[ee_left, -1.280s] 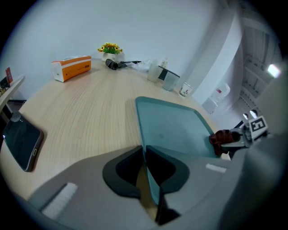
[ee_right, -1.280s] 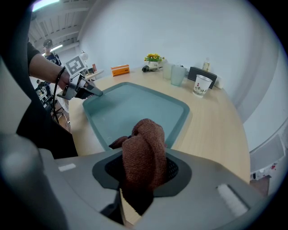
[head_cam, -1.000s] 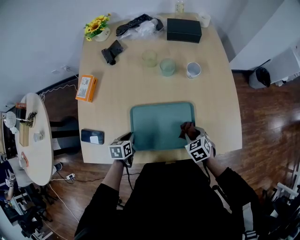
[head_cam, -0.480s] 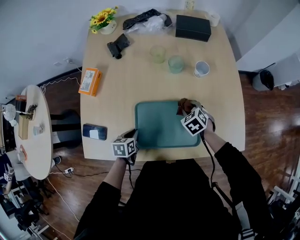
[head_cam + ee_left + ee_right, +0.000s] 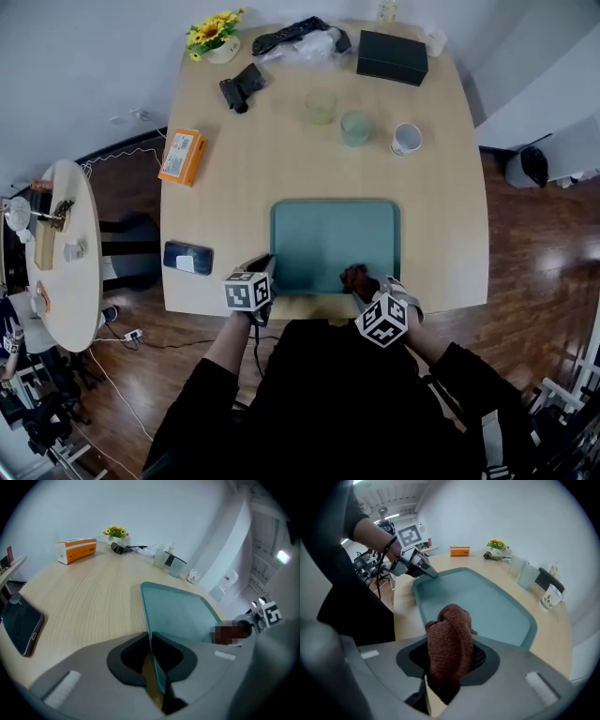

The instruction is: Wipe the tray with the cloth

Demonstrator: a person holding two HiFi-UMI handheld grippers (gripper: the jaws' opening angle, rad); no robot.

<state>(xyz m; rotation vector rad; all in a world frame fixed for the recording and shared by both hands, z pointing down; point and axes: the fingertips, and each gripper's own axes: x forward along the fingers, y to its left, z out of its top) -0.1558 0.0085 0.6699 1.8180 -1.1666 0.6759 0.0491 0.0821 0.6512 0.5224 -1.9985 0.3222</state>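
A teal tray lies on the wooden table near its front edge. My left gripper is shut on the tray's near-left rim, which runs straight between its jaws. My right gripper is shut on a bunched brown cloth, which rests on the tray's near edge, right of middle. In the right gripper view the cloth bulges out of the jaws over the tray, and the left gripper shows pinching the far corner.
A black phone lies left of the tray. Farther back stand an orange box, two glasses, a paper cup, a black box, a flower pot and dark cables. A round side table stands left.
The right gripper with the cloth swept from the tray's near right edge up to its far right corner, then back down to the near edge. The left gripper stayed on the rim.
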